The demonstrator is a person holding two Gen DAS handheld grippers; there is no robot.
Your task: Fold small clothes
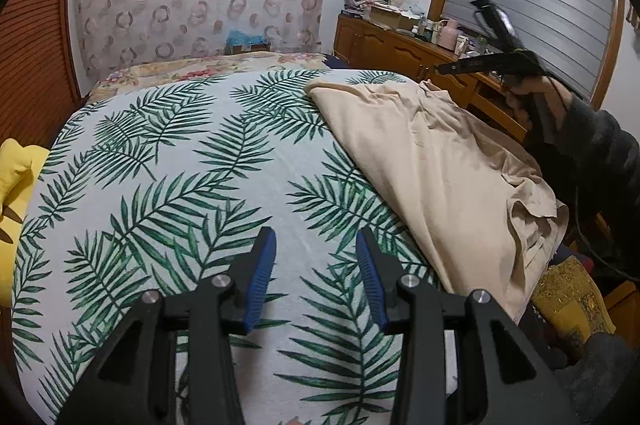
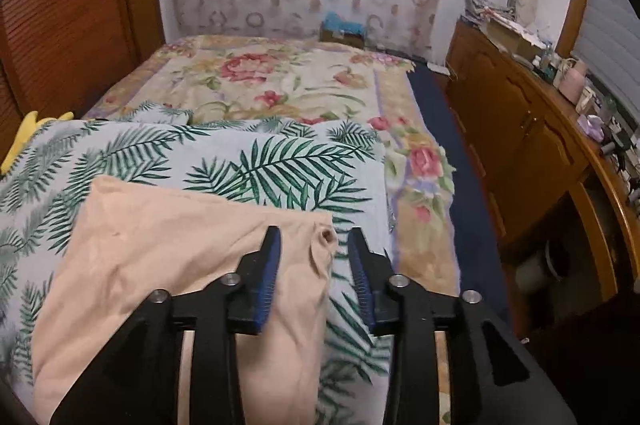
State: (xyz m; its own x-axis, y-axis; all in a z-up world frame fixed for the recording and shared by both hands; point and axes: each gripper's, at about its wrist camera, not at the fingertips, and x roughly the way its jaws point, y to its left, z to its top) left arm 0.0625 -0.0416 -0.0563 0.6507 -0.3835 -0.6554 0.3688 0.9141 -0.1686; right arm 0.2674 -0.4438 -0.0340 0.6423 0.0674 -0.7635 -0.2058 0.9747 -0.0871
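A beige garment [image 1: 440, 161] lies crumpled on the right part of a palm-leaf print cloth [image 1: 180, 153] spread over the bed. My left gripper [image 1: 316, 237] hovers open over bare leaf print, left of the garment, with nothing between its fingers. In the right wrist view the garment [image 2: 160, 257] lies flatter, its right hem running under my right gripper [image 2: 314, 237]. That gripper stands open above the hem and its blue pads do not press on the cloth. A hand [image 1: 536, 97] in a dark sleeve holds the right gripper beyond the garment.
A floral blanket [image 2: 280, 85] covers the far half of the bed. A wooden cabinet [image 2: 520, 129] with cluttered top runs along the right, across a narrow gap. A yellow item [image 1: 16, 177] lies at the bed's left edge, by a louvred wooden door [image 1: 36, 45].
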